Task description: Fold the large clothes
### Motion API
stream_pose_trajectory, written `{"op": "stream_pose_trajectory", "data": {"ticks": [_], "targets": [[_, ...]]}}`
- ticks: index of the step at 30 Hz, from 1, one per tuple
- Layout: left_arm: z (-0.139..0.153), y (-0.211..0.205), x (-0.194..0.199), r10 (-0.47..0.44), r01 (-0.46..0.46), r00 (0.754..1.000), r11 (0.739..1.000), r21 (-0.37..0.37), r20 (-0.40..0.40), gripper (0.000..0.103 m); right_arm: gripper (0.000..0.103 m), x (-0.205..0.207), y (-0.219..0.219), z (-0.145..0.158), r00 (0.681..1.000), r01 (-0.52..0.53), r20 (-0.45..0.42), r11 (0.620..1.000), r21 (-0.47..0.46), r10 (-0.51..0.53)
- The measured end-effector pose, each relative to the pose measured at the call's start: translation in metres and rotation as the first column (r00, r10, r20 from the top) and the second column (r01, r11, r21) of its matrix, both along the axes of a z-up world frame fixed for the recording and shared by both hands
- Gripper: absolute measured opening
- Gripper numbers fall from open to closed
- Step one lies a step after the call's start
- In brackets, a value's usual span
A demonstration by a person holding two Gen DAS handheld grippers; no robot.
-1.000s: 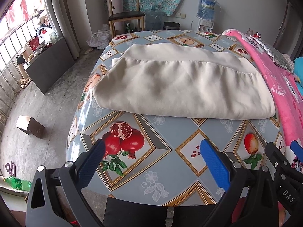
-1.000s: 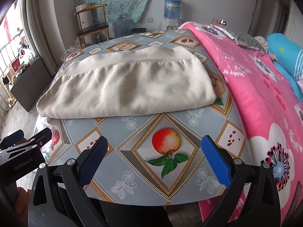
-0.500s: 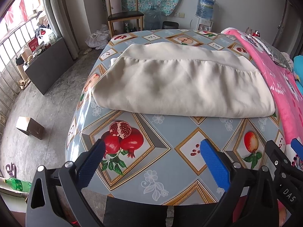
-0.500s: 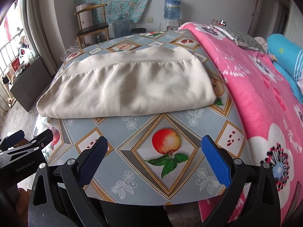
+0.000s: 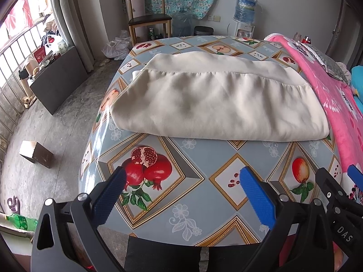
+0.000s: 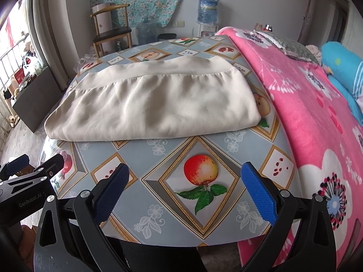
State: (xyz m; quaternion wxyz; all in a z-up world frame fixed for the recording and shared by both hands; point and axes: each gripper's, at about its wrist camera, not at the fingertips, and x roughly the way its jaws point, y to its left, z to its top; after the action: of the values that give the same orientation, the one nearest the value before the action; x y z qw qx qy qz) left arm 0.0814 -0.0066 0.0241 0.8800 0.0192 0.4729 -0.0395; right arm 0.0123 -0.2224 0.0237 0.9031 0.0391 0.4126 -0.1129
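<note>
A cream garment (image 5: pixel 213 97) (image 6: pixel 154 104) lies folded into a wide rectangle on the table (image 5: pixel 181 181) (image 6: pixel 158 154), which wears a grey-blue fruit-print cloth. My left gripper (image 5: pixel 181 176) hovers open over the table's near edge, short of the garment's folded front edge, with nothing between its blue pads. My right gripper (image 6: pixel 185 174) stands open too, near the front edge above a printed apple, empty. Each view catches the other gripper at its side: the right gripper (image 5: pixel 340 181), the left gripper (image 6: pixel 27 167).
A bed with a pink flowered blanket (image 6: pixel 306 113) (image 5: pixel 335 95) touches the table's right side. A wooden chair (image 5: pixel 147 20), water bottles (image 5: pixel 246 5) and a bin stand beyond the far end. On the left floor lie a dark cabinet (image 5: pixel 56 77), a small box (image 5: pixel 36 154) and a green bottle (image 5: pixel 20 221).
Both grippers have stayed open and almost still. The left wrist view has crept slightly forward; the garment has not moved.
</note>
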Motion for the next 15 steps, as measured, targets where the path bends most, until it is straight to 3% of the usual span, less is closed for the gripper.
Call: {"op": "stream_pose_trajectory", "data": {"ticks": [15], "targets": [[0.0004, -0.0006, 0.0002, 0.0, 0.0, 1.0, 1.0, 0.003, 0.001, 0.098, 0.096, 0.0007, -0.0011, 0.0001, 1.0, -0.001, -0.001, 1.0, -0.001, 0.001]]}}
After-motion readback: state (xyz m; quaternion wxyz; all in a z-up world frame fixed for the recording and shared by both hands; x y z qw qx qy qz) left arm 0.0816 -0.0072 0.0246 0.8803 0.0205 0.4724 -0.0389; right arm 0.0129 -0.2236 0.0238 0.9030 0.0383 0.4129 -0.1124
